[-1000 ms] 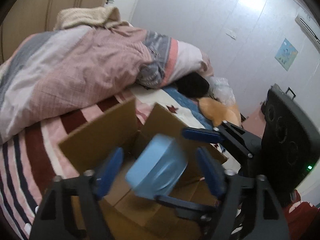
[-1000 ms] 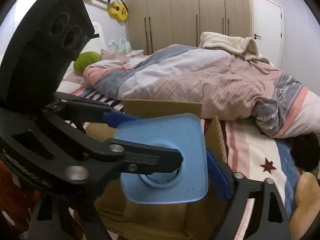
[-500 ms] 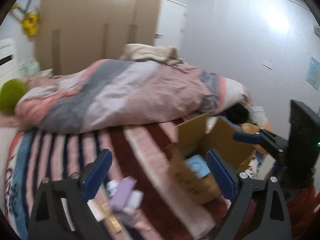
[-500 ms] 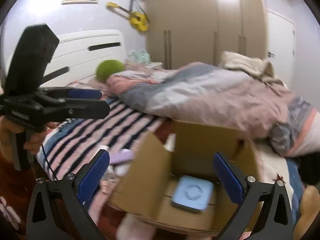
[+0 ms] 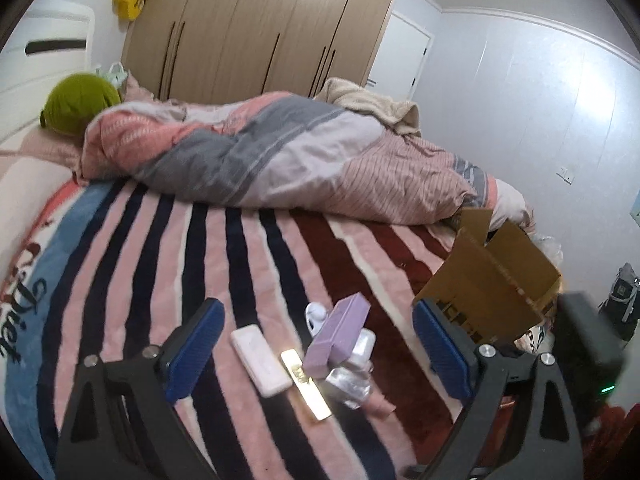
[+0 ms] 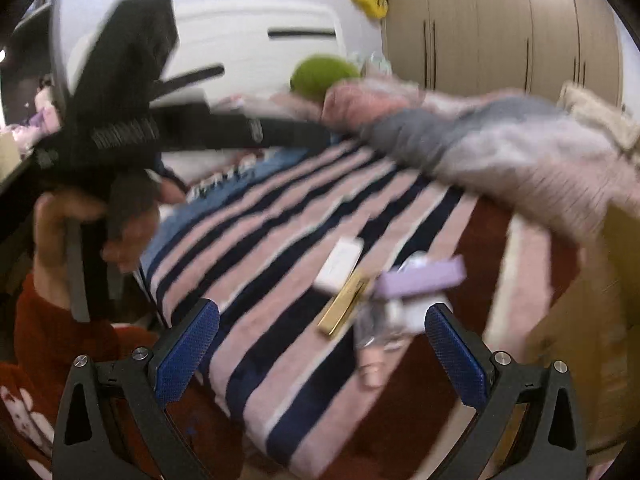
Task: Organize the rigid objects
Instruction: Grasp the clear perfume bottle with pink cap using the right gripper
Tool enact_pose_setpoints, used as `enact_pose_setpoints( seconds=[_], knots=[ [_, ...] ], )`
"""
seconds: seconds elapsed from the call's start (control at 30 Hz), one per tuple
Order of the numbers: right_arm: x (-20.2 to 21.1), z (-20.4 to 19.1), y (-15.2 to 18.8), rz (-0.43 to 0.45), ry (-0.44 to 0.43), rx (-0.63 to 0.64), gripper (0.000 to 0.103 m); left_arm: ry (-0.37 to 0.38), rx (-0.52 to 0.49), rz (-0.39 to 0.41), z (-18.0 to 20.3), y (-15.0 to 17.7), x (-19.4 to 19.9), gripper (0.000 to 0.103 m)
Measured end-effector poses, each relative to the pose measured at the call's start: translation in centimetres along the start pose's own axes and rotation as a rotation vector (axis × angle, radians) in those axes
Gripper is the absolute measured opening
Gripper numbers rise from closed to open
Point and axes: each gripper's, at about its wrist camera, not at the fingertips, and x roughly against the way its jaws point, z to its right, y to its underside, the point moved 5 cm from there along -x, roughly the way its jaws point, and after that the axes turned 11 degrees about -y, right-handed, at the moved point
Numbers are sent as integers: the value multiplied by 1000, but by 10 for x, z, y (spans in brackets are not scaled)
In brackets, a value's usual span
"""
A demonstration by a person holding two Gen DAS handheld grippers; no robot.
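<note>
A small pile of rigid objects lies on the striped blanket (image 5: 248, 264): a purple box (image 5: 338, 335), a white flat case (image 5: 260, 360), a gold bar (image 5: 306, 386), a clear bottle (image 5: 352, 380) and a white round item (image 5: 316, 314). My left gripper (image 5: 320, 352) is open and empty, hovering just before the pile. My right gripper (image 6: 320, 352) is open and empty, also facing the pile, where the purple box (image 6: 420, 278), white case (image 6: 340, 266) and gold bar (image 6: 344, 310) show blurred. The open cardboard box (image 5: 492, 280) stands to the right of the pile.
A rumpled pink and grey duvet (image 5: 280, 156) lies across the back of the bed, with a green cushion (image 5: 78, 104) by the headboard. Wardrobes (image 5: 260, 28) stand behind. The left gripper and hand (image 6: 120, 128) fill the left of the right wrist view.
The blue square item went from the grippers into the cardboard box. Both grippers have swung left from the box to the pile of objects on the blanket, and both are open.
</note>
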Motion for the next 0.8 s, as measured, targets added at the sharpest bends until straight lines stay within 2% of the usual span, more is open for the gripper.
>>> enact_pose_setpoints(
  seconds=[0.07,0.1,0.23,0.37,0.43,0.5,0.8],
  knots=[
    [-18,16,13,-17,7,-66,103,14,22,-21,-5,4,-10,94],
    [-26,24,20,-25,15,-100,99,16,27,-29,-7,7,-13,94],
    [-50,52,39,-66,85,-169,70,11,29,-58,-13,15,-25,94],
    [-61,60,44,-64,130,-140,56,12,40,-69,-17,18,-29,94],
    [-63,59,42,-57,156,-120,39,10,47,-73,-18,19,-30,94],
    [-63,56,40,-59,134,-108,23,18,53,-75,-19,19,-30,94],
    [-69,42,43,-110,126,-55,23,50,46,-69,-15,18,-24,94]
  ],
)
